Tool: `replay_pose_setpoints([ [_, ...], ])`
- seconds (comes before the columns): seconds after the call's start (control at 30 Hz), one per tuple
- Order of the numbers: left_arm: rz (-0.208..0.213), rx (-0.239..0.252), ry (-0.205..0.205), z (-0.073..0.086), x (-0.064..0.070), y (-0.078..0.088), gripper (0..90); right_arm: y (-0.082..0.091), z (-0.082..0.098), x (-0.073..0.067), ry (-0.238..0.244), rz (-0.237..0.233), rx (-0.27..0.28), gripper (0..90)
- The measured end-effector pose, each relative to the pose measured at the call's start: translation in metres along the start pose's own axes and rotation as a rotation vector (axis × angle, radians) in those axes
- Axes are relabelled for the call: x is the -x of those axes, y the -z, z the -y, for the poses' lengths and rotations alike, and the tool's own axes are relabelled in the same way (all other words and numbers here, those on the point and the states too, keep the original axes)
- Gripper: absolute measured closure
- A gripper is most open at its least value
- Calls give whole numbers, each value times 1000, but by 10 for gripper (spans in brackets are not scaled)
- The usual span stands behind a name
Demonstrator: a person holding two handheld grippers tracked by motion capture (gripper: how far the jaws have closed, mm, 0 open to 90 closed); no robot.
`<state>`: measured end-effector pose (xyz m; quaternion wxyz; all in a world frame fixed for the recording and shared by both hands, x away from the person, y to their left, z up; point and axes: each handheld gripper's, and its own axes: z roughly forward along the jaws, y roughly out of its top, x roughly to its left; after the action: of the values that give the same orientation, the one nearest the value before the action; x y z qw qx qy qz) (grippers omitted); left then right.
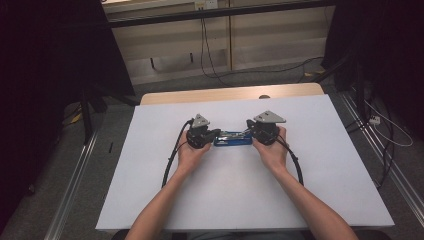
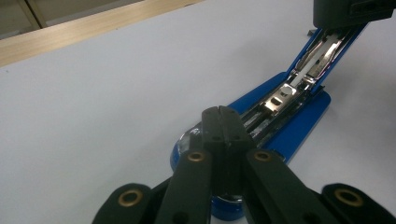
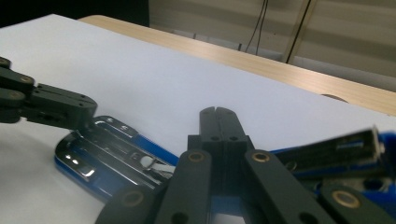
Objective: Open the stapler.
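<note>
Nearest the camera in the high view, a person's two forearms reached up the worktop, each hand carrying a hand-held gripper. The left hand-held gripper had its jaws together, tips resting at the left end of a blue stapler. The right hand-held gripper, jaws likewise together and clamped on nothing, sat at the stapler's right end. In the left gripper view the stapler lay swung open, its top arm lifted off the base and the metal staple channel bared. The work looked part done: the stapler was opened, but whether reloading or closing remained could not be told. Around the stapler the worktop was plain white with a wooden far edge. Beyond that lay grey floor, trailing cables and pale wall panels between dark curtains.
</note>
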<state>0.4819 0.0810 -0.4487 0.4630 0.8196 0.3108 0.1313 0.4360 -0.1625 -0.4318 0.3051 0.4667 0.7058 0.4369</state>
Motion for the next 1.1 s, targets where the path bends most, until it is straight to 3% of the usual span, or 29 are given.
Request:
replay_pose_setpoints([
  [0.57,-1,0,1,0,0,0,900,14,12,28,-6,22,-24,900],
  [1.1,-4,-2,4,0,1,0,900,23,19,41,6,33,-45,900],
])
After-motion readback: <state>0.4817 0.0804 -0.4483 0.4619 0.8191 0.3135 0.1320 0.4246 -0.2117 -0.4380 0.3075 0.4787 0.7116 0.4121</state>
